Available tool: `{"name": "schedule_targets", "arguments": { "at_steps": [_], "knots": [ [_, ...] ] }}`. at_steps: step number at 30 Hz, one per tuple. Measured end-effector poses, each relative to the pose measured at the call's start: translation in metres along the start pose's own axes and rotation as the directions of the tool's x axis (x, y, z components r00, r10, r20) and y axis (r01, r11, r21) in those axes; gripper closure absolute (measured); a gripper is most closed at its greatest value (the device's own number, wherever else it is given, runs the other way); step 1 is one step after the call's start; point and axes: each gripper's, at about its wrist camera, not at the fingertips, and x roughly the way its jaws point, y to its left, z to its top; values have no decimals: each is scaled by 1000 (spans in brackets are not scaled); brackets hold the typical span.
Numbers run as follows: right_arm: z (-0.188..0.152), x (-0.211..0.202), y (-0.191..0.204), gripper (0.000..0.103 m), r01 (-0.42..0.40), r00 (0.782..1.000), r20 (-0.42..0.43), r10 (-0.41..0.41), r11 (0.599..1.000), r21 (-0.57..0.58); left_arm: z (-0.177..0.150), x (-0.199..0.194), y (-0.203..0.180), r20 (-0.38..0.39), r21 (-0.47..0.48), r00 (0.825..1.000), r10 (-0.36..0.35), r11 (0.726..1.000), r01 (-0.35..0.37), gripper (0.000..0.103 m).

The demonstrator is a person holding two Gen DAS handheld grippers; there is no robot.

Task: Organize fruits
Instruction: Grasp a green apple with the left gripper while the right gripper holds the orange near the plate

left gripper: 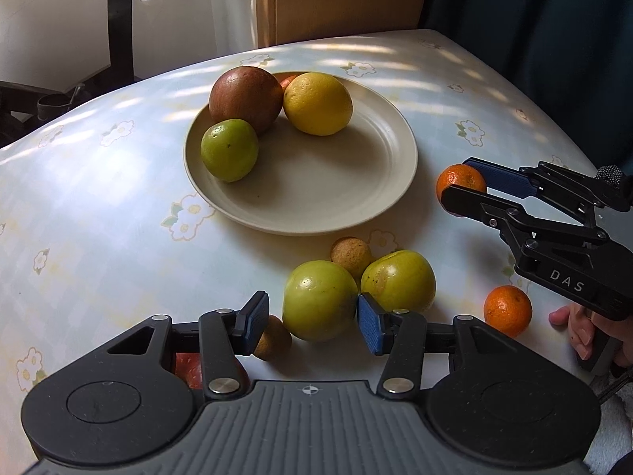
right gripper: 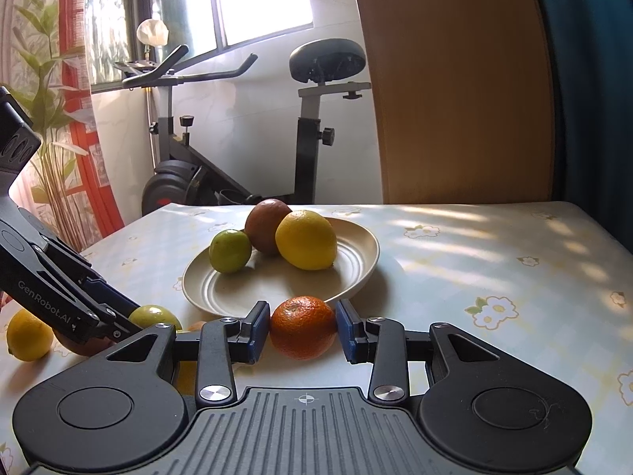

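Nearest the left camera, the left claw (left gripper: pixel 313 321) stands open around a green apple (left gripper: pixel 319 301); its pads are not pressing. A second green apple (left gripper: pixel 397 280) touches the first, with a small brown fruit (left gripper: pixel 350 255) behind and another (left gripper: pixel 273 338) partly hidden by the left pad. A red item beneath the claw body cannot be identified. The right claw (right gripper: pixel 303 327) is closed on a mandarin (right gripper: pixel 303 326), close to the plate (left gripper: pixel 356 198). The plate holds a red apple (left gripper: pixel 246 97), a yellow lemon (left gripper: pixel 317 103) and a small green fruit (left gripper: pixel 229 149); an orange fruit behind them is mostly concealed. A loose mandarin (left gripper: pixel 508 310) lies near a hand (left gripper: pixel 581 326), cut off at the edge. The tabletop (left gripper: pixel 99 198) carries a floral cloth. An exercise bike (right gripper: pixel 237 138) stands by the window.
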Motion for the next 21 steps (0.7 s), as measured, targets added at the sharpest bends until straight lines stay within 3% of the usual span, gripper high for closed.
{"name": "schedule_targets", "arguments": {
  "at_steps": [1,6,13,19,21],
  "knots": [
    [0,0,0,69,0,1000,0,0,1000,2,0,0,1,2,-11,1000,-12,1000,12,60],
    [0,2,0,69,-3,1000,-2,3,1000,2,-1,0,6,18,-59,999,-28,998,29,59],
    [-1,2,1,69,-9,1000,-5,9,1000,-3,-2,-18,6,72,-66,997,-33,997,38,62],
    [0,1,3,69,-13,1000,-6,13,1000,-8,0,-19,4,73,-54,996,-41,998,45,63],
    [0,2,3,69,-12,1000,-14,11,1000,-12,-1,-19,4,72,-50,997,-42,998,46,68]
  ]
}}
